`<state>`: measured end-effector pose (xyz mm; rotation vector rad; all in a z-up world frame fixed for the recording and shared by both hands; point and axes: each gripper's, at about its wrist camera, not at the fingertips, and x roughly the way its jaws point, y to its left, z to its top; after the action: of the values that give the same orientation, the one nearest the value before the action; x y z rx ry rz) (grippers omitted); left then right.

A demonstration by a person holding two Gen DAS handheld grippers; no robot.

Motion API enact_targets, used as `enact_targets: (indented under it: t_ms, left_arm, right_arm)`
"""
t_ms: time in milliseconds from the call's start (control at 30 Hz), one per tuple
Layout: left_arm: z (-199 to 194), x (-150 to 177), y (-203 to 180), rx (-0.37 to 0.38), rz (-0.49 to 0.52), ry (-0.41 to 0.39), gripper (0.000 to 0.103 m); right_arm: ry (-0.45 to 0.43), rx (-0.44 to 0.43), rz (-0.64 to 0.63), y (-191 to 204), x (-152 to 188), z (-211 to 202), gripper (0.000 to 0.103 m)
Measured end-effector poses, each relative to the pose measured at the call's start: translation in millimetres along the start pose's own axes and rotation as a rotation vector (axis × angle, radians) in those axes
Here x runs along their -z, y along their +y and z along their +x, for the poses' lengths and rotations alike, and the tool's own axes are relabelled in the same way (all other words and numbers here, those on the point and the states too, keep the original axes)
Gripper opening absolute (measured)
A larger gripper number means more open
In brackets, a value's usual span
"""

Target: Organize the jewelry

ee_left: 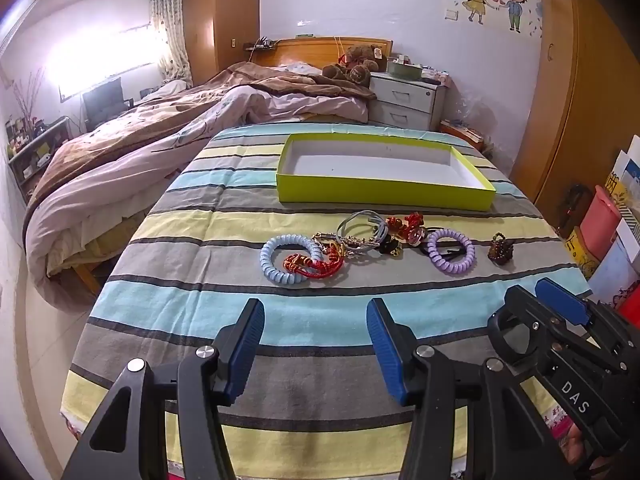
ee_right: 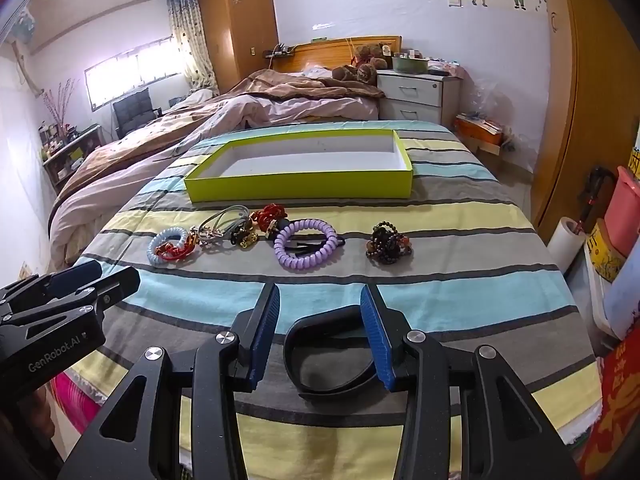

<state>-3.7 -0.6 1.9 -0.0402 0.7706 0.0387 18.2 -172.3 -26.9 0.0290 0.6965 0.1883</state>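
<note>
A row of jewelry lies on the striped cloth: a light blue coil bracelet, a red knotted cord bracelet, grey bangles, red beads, a purple coil bracelet and a dark bead cluster. Behind them sits an empty lime-green tray. My left gripper is open and empty, short of the row. My right gripper is open around a black band that lies on the cloth between its fingers. The purple coil and bead cluster lie ahead of it.
The table stands at the foot of a bed with rumpled blankets. A white nightstand stands behind the table. Wooden wardrobe doors and stacked boxes and bags line the right side. The right gripper shows at the right in the left wrist view.
</note>
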Motion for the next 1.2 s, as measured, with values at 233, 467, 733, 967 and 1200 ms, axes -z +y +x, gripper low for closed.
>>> enact_targets:
  t_ms: [233,467,733,967,1200]
  left_arm:
    - [-2.4,-0.5,-0.3,-0.005,0.0,0.0,0.053]
    - [-3.6,0.1,0.1,-0.007,-0.003,0.0,0.053]
    - [-3.5,0.0,0.4,-0.007,-0.003,0.0,0.053]
    - [-4.4,1.0,1.2,-0.006,-0.004,-0.001,0.053]
    - [-5.3,1.5,2.1,-0.006,-0.003,0.0,0.053]
  right_arm:
    - [-0.002,0.001,-0.002,0.3,-0.9,-0.1,0.043]
    - [-0.002,0.0,-0.002,-0.9,-0.2,-0.1,0.043]
    - [-0.002,0.0,-0.003,-0.9,-0.3,-0.3,0.043]
    - [-0.002,0.001,-0.002,-0.8,-0.3,-0.3,0.043]
    - [-0.002,0.001,-0.003,-0.7,-0.2,-0.5,0.043]
